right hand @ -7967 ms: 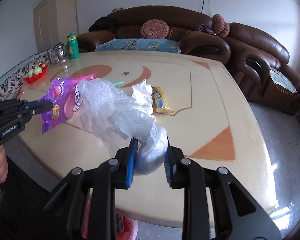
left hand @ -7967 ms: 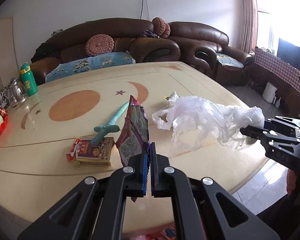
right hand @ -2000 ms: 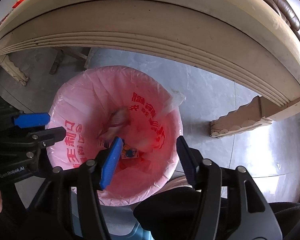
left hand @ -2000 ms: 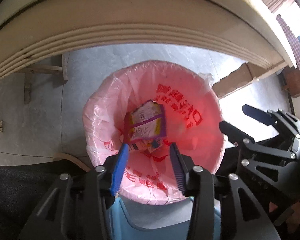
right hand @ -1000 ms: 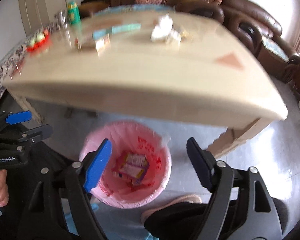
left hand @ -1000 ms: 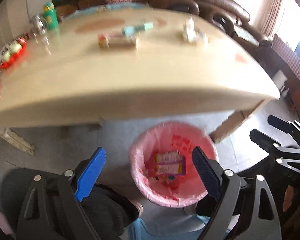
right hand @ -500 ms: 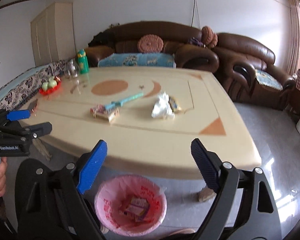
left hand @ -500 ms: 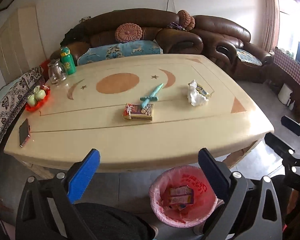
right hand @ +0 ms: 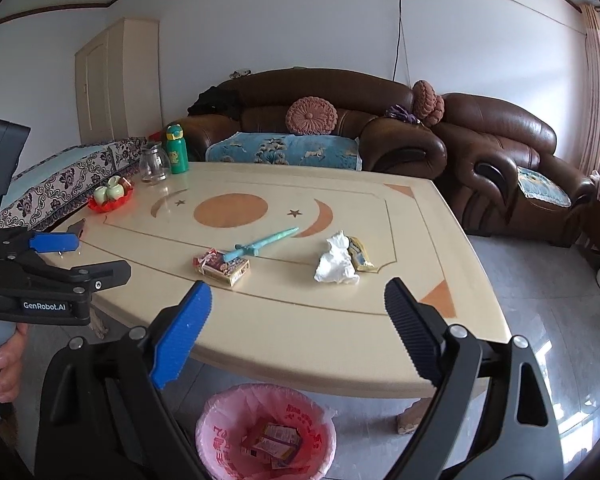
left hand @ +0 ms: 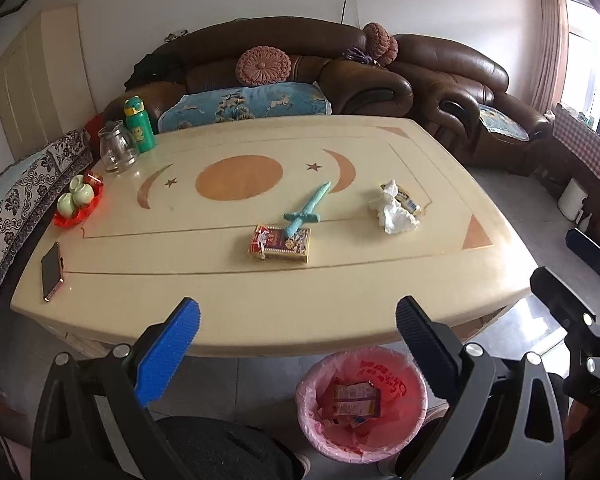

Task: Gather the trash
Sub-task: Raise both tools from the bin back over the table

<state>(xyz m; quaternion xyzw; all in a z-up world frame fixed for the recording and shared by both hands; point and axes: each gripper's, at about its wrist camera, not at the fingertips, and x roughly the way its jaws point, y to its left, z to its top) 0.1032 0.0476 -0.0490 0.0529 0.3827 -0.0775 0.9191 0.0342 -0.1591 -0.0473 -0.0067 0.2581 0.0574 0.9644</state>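
Above the surface (left hand: 260, 304), I hold left gripper (left hand: 296, 344) and right gripper (right hand: 298, 326) level, fingers (right hand: 180, 334) wide, empty; the trash bin (right hand: 266, 436) sits below them.

Left gripper (left hand: 296, 344) and right gripper (right hand: 298, 328), both wide apart, empty, side by side.

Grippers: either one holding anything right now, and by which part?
Nothing is held. The left gripper and the right gripper both have their jaws spread wide with only air between them, above the near edge of the table and the pink-lined bin.
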